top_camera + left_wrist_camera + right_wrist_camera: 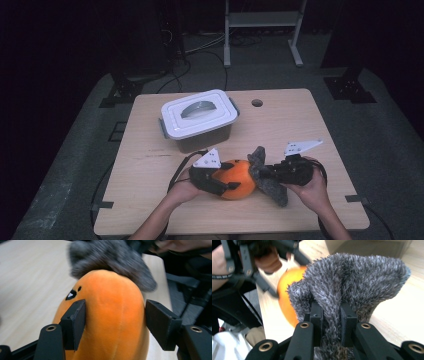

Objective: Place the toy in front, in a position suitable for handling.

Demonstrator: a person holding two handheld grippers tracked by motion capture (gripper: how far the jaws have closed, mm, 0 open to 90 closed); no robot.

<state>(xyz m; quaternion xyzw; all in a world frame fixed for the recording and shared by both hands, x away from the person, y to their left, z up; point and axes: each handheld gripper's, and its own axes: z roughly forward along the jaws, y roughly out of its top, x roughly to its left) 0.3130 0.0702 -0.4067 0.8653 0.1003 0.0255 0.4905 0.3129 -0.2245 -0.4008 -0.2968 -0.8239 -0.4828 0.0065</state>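
Orange plush toy [237,178] lies low in the middle of the high view, on the near part of a pale wooden desk [300,125], and a fuzzy grey cloth [267,177] presses against its right side. The left gripper [223,182] straddles the toy: in the left gripper view one black pad touches the orange plush [112,315] on the left, while the other stands just off it on the right, so the jaws are about half open and not clamped. The right gripper [265,173] has its jaws pinched tight on a fold of the grey cloth [352,285], with the pile bunching up between the pads in the right gripper view.

Further back on the desk, upper left of centre, a lidded plastic box [199,118] sits with a white lid and a grey handle recess. A round cable hole [257,103] shows in the desk top near the far edge. The desk has rounded corners and a light grain. Grey carpet [390,145] lies around it, and cables [200,55] trail across the floor at the top of the frame, where a pale metal frame [262,30] stands in a dark room.
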